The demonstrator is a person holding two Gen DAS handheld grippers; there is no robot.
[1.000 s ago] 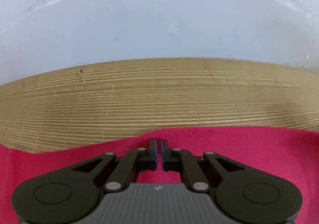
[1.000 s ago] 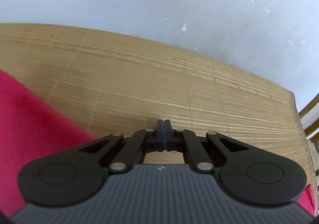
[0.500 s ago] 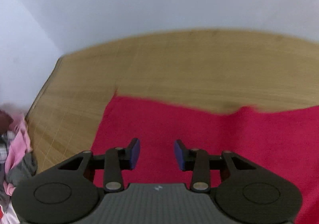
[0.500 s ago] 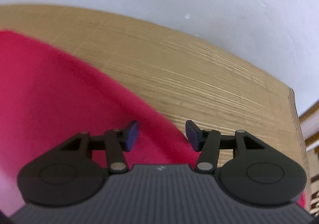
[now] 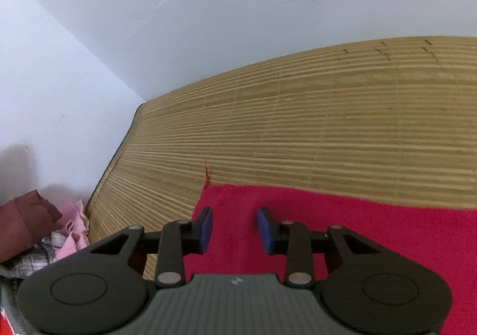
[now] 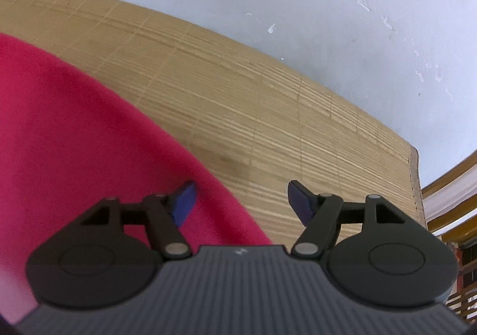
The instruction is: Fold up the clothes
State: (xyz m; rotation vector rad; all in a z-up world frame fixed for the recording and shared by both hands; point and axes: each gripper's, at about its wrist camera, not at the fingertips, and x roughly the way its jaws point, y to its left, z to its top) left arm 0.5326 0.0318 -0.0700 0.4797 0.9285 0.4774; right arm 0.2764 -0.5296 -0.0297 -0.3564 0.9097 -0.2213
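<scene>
Both tongs, left and right, gape empty over fuzzy red cloth on slatted bamboo mat

No readable words, numbers or labels appeared in either view. The only mark was a small pale emblem, too small to make out, at the lower middle of each frame on the ribbed grey body of the left gripper and the right gripper.
</scene>
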